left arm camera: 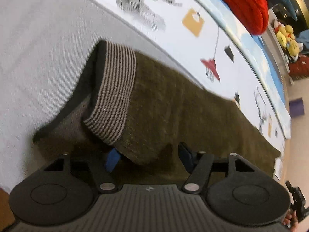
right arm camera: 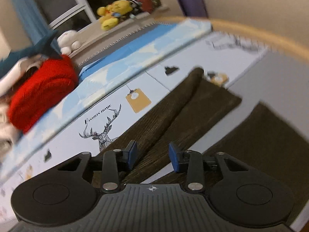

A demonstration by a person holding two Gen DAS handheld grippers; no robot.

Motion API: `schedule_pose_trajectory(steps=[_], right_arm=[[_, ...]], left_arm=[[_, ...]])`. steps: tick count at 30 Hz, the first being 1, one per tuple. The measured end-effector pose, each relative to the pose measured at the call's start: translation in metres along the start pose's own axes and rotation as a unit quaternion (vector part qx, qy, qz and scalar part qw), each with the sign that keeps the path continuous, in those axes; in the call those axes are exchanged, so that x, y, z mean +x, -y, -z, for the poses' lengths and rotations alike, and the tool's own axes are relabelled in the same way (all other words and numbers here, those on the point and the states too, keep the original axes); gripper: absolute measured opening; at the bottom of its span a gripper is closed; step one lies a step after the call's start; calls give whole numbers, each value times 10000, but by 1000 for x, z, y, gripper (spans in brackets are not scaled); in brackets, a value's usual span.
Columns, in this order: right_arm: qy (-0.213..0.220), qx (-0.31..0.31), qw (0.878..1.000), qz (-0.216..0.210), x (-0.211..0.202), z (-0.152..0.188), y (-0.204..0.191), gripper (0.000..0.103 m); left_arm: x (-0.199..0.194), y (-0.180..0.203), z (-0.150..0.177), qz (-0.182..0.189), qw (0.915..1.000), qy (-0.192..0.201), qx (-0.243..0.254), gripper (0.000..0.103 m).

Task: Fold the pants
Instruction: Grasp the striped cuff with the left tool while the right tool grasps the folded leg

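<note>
Dark olive pants (left arm camera: 173, 104) lie on a pale grey sheet (left arm camera: 38, 58), their striped waistband (left arm camera: 115, 92) folded over at the left. My left gripper (left arm camera: 148, 156) hovers low over the waist end, open; a corner of the fabric sits between the jaws, against the blue left pad (left arm camera: 112, 157) and clear of the right one. In the right wrist view the pants (right arm camera: 173, 106) show as two legs, with a raised fold running toward me. My right gripper (right arm camera: 153, 155) is open just above that fold, its blue pads (right arm camera: 133, 153) on either side of it without pressing.
A white bedcover printed with a deer (right arm camera: 102, 135) and tags lies beyond the pants, edged by a blue-and-white cover (right arm camera: 135, 52). A red knitted bundle (right arm camera: 42, 89) sits on it. Yellow plush toys (right arm camera: 114, 13) line a shelf. A purple block (left arm camera: 296, 107) stands on the floor.
</note>
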State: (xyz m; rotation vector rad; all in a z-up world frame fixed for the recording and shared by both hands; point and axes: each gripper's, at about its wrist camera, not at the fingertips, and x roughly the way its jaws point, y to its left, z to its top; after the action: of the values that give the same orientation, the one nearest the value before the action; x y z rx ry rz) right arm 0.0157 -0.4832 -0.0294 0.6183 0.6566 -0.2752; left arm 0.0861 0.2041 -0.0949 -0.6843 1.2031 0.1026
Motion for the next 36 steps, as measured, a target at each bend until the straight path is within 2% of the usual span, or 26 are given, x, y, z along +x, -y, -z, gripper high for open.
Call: schedule_pose_trajectory(steps=[1, 2, 3, 5, 7, 12, 19, 25, 26, 27, 28, 31, 34, 36], right_arm=[[-31, 105, 9999, 6, 8, 2, 6, 40], [-64, 151, 9999, 45, 16, 3, 10, 40], [-116, 189, 9997, 85, 24, 4, 13, 40], [-176, 295, 9994, 93, 38, 2, 18, 42], [-103, 339, 9993, 77, 50, -2, 21, 42], [-254, 487, 9984, 88, 89, -10, 23, 42], [-598, 723, 9956, -27, 139, -9, 18, 42], [-547, 741, 9956, -145, 153, -6, 7, 41], [-538, 709, 9959, -177, 154, -5, 5, 39], [-551, 679, 9958, -254, 155, -5, 3, 25], [-559, 613, 9960, -334, 155, -5, 1, 6], [-314, 593, 9969, -409, 141, -10, 0, 3], [-43, 818, 9952, -539, 113, -18, -1, 2], [121, 737, 9953, -613, 90, -25, -5, 2]], left_arm=[[-2, 3, -3, -107, 9998, 157, 104, 48], [-5, 6, -6, -221, 9988, 325, 278, 24], [-9, 12, -8, -285, 9973, 499, 459, 20], [-16, 19, -11, -272, 9945, 729, 704, 18], [-17, 24, -12, -322, 9926, 784, 874, 18], [-9, 23, -18, -200, 9959, 618, 630, 22], [-2, 24, -21, -432, 9948, 437, 814, 22], [-2, 25, -21, -412, 9949, 438, 811, 21], [-3, 26, -21, -408, 9947, 453, 832, 21], [-4, 27, -21, -412, 9943, 472, 862, 20], [-6, 27, -20, -413, 9938, 485, 909, 20], [-12, 30, -17, -405, 9915, 582, 1095, 17], [-22, 32, -14, -349, 9895, 730, 1198, 15], [-31, 29, -13, -263, 9887, 872, 1192, 14]])
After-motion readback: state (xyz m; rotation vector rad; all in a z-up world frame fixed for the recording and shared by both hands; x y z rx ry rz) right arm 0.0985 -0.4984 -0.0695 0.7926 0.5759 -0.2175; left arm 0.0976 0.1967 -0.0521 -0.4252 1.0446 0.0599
